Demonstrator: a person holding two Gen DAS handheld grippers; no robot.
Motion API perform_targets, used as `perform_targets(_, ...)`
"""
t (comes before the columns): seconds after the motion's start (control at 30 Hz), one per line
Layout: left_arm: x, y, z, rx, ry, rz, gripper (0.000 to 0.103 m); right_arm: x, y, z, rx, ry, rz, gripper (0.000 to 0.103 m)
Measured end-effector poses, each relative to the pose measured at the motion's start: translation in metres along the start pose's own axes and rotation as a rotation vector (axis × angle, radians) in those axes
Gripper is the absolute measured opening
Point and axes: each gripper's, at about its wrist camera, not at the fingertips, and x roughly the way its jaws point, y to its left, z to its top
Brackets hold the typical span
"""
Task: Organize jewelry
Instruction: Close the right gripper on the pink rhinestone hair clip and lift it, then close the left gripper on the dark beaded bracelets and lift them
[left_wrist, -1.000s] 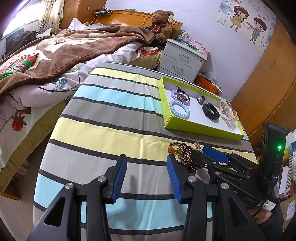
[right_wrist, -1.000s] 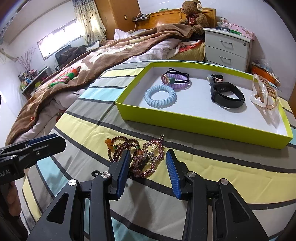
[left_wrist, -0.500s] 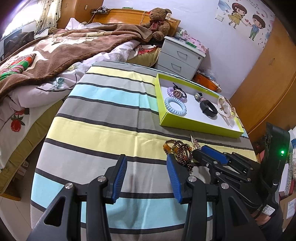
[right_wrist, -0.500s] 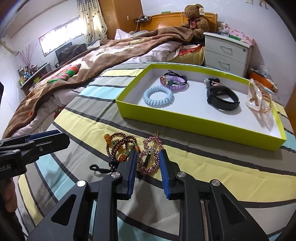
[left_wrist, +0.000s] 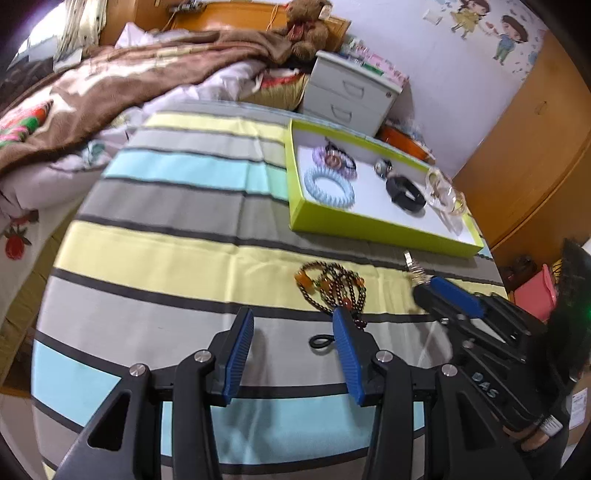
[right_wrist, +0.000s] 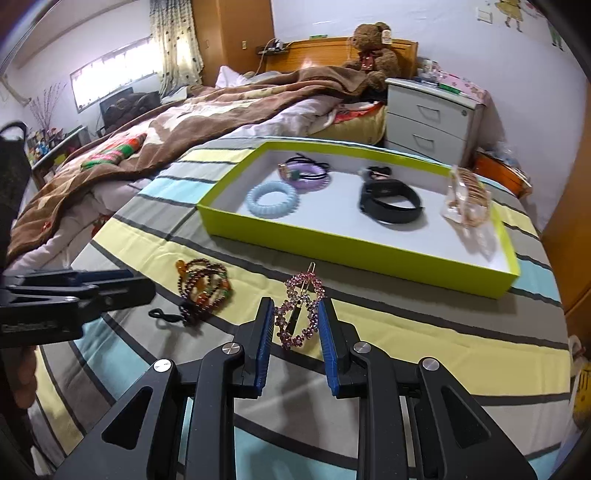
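The beaded hair clip (right_wrist: 300, 309) sat pinched in the right hand-held gripper (right_wrist: 296, 325), apparently lifted; the left hand-held gripper (left_wrist: 291, 332) gaped empty near the bead bracelet (left_wrist: 334, 290).

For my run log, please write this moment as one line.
right gripper: shut on hair clip | left gripper: open, empty | bead bracelet: on cloth | tray: holds five items

one green tray (right_wrist: 354, 245), beyond both grippers, holds two coil hair ties (right_wrist: 272, 199), one black band (right_wrist: 391, 201), one clear claw clip (right_wrist: 466, 201). nearer the tools: one bead bracelet (right_wrist: 203, 282), one pink hairpin (right_wrist: 300, 310). two grippers (right_wrist: 297, 332). one teddy bear (right_wrist: 373, 51).
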Motion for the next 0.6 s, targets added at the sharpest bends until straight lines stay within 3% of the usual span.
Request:
perform_targets(0.2,0.015,-0.017,0.004,0.013,0.016,0.022,0.047,-0.008,-0.014,-0.003,0.031,-0.014,-0.004,0.025)
perform_targets(0.33,0.020,-0.025,0.006,0.027,-0.005,0.085,0.047,-0.011,-0.017,-0.005,0.040,-0.025,0.000,0.025)
perform_targets(0.6,0.031,-0.049,0.002,0.152,-0.037,0.182,0.047,-0.014,-0.024,-0.008,0.066,-0.035,0.008,0.025)
